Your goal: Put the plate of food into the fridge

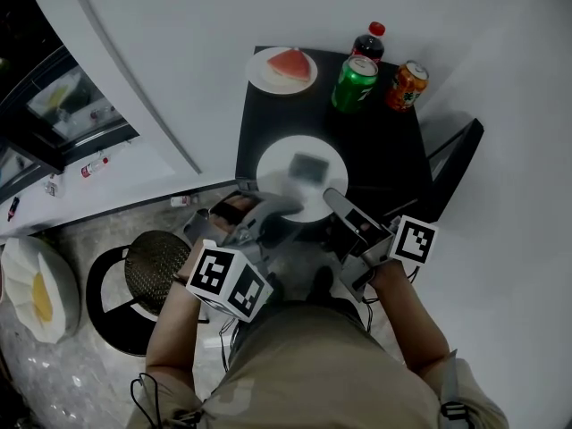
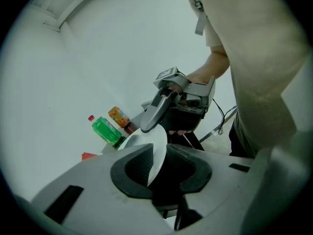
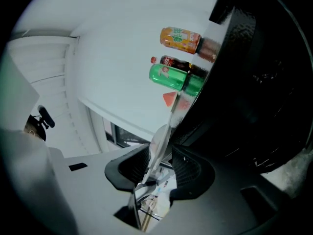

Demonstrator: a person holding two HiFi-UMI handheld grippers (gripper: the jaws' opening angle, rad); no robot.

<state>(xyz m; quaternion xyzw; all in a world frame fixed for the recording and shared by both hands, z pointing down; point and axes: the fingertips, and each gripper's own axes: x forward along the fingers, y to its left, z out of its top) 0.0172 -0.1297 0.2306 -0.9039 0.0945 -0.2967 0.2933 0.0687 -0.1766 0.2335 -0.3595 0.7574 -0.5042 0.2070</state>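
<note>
A white plate (image 1: 301, 177) with a blurred dark piece of food (image 1: 308, 165) sits near the front edge of the black table (image 1: 393, 164). My left gripper (image 1: 268, 206) is shut on the plate's near-left rim. In the left gripper view the plate (image 2: 146, 141) stands edge-on, pinched between the black pads (image 2: 132, 168) of the left gripper (image 2: 159, 155). My right gripper (image 1: 332, 202) is at the near-right rim. In the right gripper view the rim (image 3: 159, 143) lies inside the right gripper (image 3: 161, 163), whose jaws stand apart with a gap beside the rim.
At the table's far side stand a plate of watermelon (image 1: 281, 68), a green can (image 1: 354, 83), an orange can (image 1: 407, 85) and a dark red-capped bottle (image 1: 368, 43). A round black stool (image 1: 152, 271) is at the lower left. A dark glass-fronted cabinet (image 1: 54, 105) is at the far left.
</note>
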